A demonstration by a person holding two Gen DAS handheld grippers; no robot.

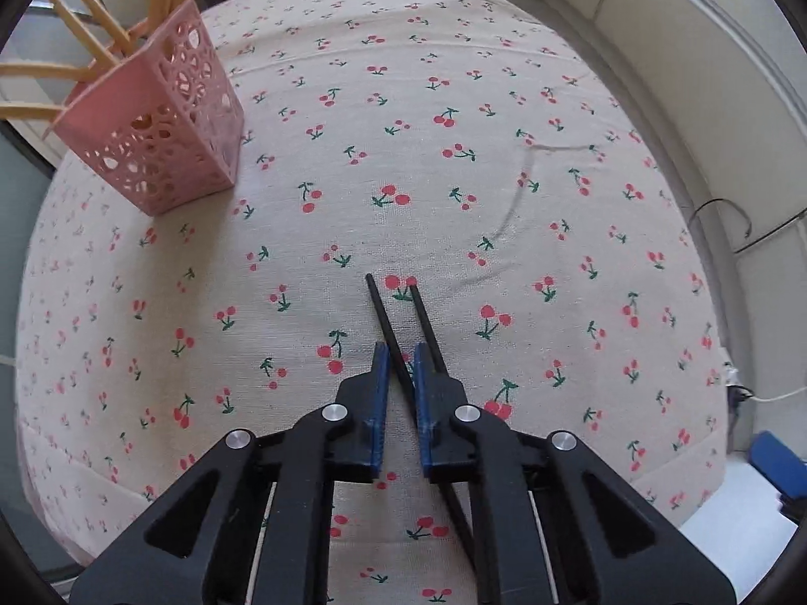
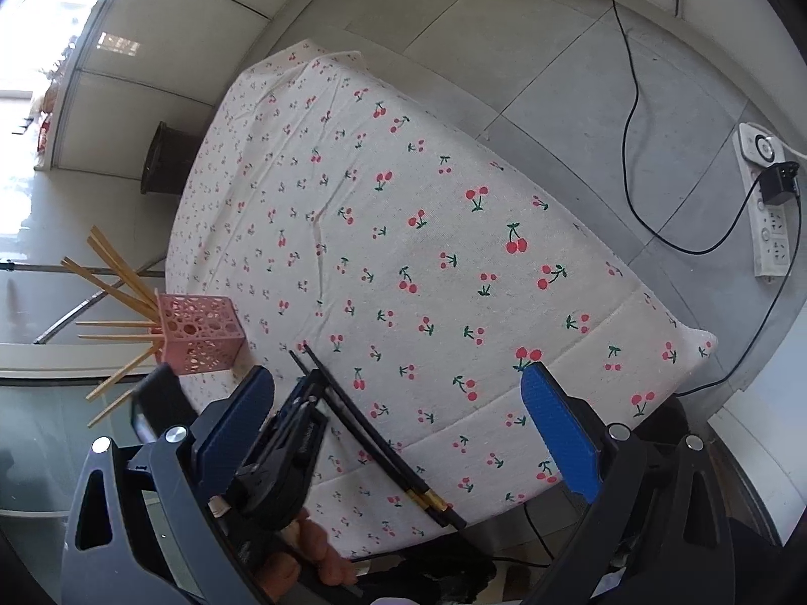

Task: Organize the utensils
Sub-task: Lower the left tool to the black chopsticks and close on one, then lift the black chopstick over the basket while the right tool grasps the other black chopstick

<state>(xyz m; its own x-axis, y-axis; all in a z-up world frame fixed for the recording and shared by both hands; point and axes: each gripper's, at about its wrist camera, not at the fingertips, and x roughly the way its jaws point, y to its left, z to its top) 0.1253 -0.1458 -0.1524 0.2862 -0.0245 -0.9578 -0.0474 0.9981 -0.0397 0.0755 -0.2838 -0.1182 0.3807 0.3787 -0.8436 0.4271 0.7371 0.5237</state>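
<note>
Left wrist view: left gripper [image 1: 400, 360] clenched on one of two black chopsticks [image 1: 386, 320]; the second stick runs just outside its right pad. Both tips rest on the cherry-print tablecloth [image 1: 454, 101]. Pink perforated holder [image 1: 161, 121] sits far left, with wooden chopsticks [image 1: 85, 35] sticking out.

Right wrist view: right gripper [image 2: 398, 403] spread wide, nothing between the pads. The black pair lies at the cloth's near edge, the left gripper on it.
</note>
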